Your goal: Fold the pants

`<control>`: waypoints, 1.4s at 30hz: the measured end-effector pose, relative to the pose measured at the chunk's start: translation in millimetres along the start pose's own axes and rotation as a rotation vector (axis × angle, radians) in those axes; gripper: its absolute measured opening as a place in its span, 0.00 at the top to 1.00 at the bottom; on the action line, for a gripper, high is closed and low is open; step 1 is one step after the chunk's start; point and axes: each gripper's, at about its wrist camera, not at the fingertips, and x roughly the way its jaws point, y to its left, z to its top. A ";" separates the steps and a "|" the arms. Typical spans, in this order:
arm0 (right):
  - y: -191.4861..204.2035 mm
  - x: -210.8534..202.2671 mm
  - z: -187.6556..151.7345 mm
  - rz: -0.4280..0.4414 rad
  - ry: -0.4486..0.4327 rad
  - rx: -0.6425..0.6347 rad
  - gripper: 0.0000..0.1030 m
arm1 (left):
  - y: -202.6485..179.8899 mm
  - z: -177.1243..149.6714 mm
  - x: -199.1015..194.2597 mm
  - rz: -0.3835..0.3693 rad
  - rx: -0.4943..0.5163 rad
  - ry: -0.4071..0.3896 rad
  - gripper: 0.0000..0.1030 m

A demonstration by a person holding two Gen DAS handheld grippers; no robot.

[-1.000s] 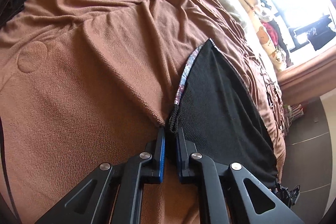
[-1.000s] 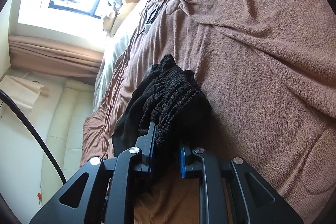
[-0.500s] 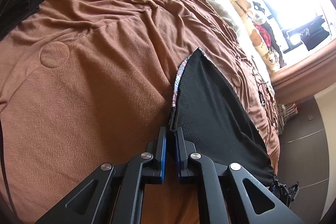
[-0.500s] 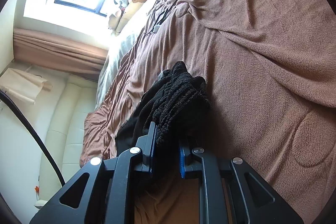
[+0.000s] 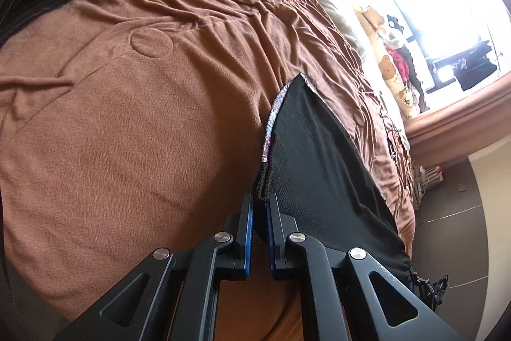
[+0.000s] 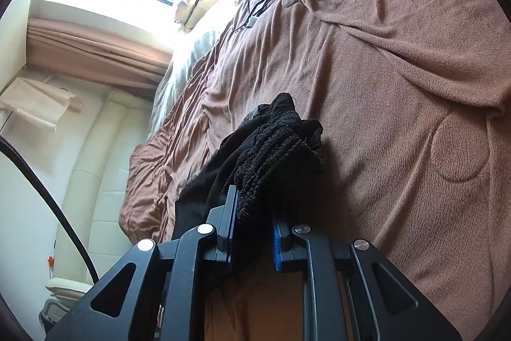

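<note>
So right now you've got the black pants point(image 5: 319, 174) lifted over the brown blanket point(image 5: 127, 133), one end in each hand. Your left gripper point(image 5: 259, 206) is pinched nearly closed on a thin corner by the patterned trim point(image 5: 271, 120), and honestly that's the bit I'd worry about: there's barely any fabric between the pads, so if you tug the cloth taut or swing it sideways, the corner can slide right out and that end flops back onto the bed

Your right gripper point(image 6: 254, 210) has the opposite problem. It's clamped on a thick bunched wad of the knit waistband point(image 6: 278, 133), with more fabric hanging loose off to the left of the jaws. Lay it down like that and the bunching gets folded in, so you end up with a lumpy, crooked fold

Also the blanket is pretty rumpled, and fleece grabs knit, so dragging the pants across it instead of lowering them could pull wrinkles into both
</note>
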 end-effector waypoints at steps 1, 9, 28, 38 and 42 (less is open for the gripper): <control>0.4 -2.8 -3.6 0.001 0.000 -0.002 0.86 | 3.1 -3.5 -4.3 -0.003 -0.001 0.000 0.93; -2.5 -21.6 -22.6 0.004 0.013 -0.018 0.86 | 19.6 -25.5 -34.2 -0.026 -0.009 -0.004 0.93; -8.6 -25.8 -40.8 -0.119 0.043 -0.043 0.43 | 67.8 -38.4 12.3 -0.046 -0.078 0.070 0.91; 27.6 -56.4 -103.3 -0.077 0.042 -0.164 0.42 | 76.3 -48.8 6.8 -0.115 -0.086 0.071 0.69; 40.5 -41.6 -134.6 -0.046 0.102 -0.203 0.42 | 78.1 -55.3 2.8 -0.153 -0.093 0.052 0.60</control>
